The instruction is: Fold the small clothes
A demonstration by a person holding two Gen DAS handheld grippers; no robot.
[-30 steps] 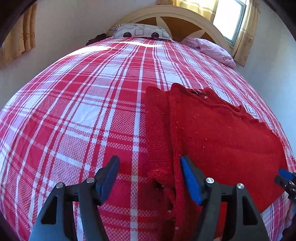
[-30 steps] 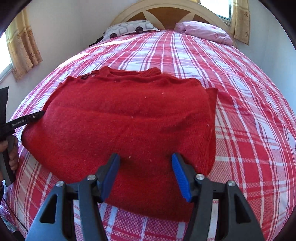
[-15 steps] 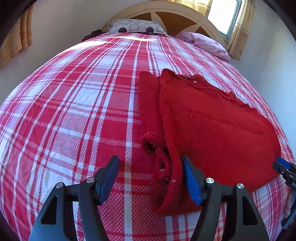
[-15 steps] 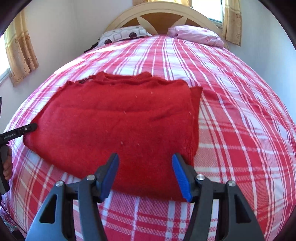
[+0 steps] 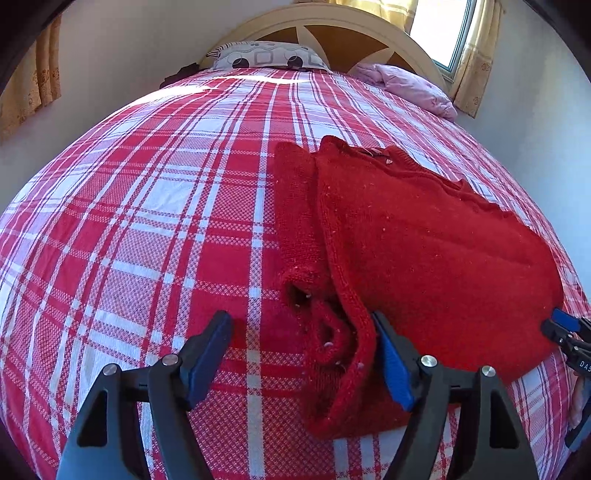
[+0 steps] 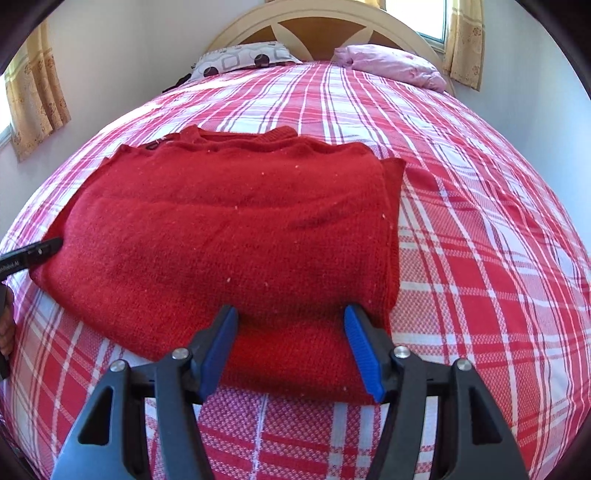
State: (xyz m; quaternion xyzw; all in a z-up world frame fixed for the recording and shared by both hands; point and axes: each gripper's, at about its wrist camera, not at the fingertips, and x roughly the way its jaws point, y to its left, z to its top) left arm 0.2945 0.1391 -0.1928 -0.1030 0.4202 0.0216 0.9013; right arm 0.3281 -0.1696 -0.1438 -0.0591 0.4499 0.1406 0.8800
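Note:
A red knitted sweater lies partly folded on the plaid bed, with a sleeve tucked along its left side. It also shows in the right wrist view. My left gripper is open and empty, hovering over the sweater's near left corner and the sleeve cuff. My right gripper is open and empty at the sweater's near edge, towards its right corner. Each gripper shows at the edge of the other's view.
The red and white plaid bedspread covers the whole bed. A patterned pillow and a pink pillow lie by the wooden headboard. Walls, curtains and windows stand on both sides.
Both grippers have pulled back towards the foot of the bed, so the sweater's near edge now shows in front of them. The sweater has not moved. Both stay open.

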